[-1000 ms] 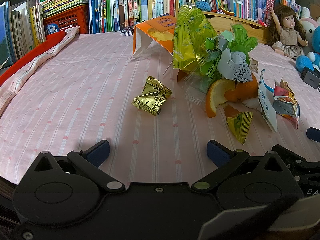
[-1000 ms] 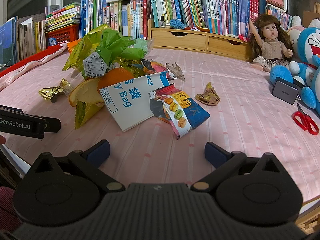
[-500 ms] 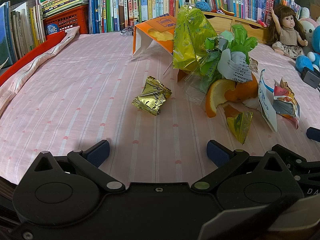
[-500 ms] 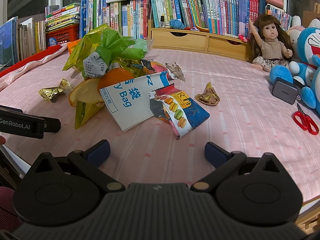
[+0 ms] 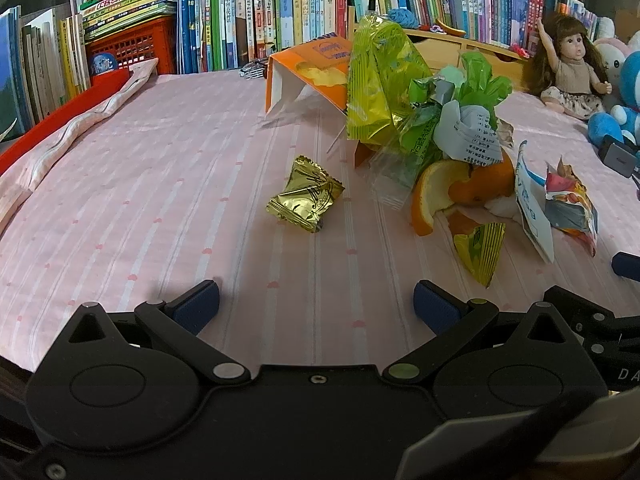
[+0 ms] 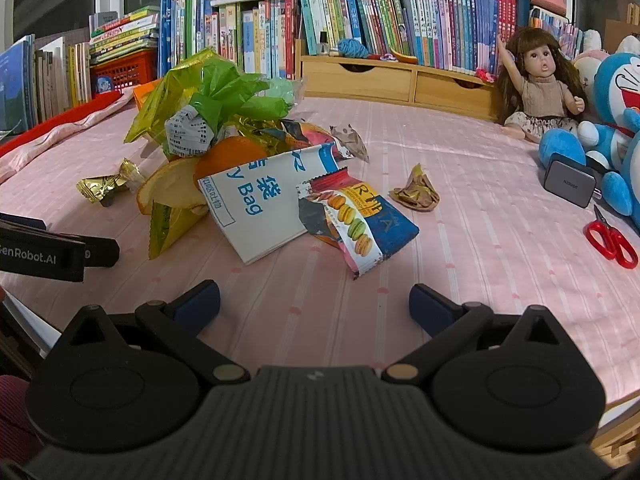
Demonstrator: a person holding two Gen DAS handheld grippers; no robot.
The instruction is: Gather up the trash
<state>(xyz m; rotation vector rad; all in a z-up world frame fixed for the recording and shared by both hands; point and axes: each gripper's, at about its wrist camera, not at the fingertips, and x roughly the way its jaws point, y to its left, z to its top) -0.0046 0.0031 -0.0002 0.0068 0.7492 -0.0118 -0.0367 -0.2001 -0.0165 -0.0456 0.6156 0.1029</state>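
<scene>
Both wrist views sit low over the pink-sheeted bed (image 5: 168, 184), facing the bookshelf (image 6: 360, 12). The left looks from the pile's left, the right perhaps slightly nearer; both share the trash pile (image 5: 432, 128) and doll (image 6: 540, 88).

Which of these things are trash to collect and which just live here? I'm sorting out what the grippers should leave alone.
Trash: gold wrapper; orange peel; macaron packet; white paper bag; crumpled brown wrapper; green plastic bag.

Lying about: doll; red scissors; grey charger; blue plush toy; books.
</scene>
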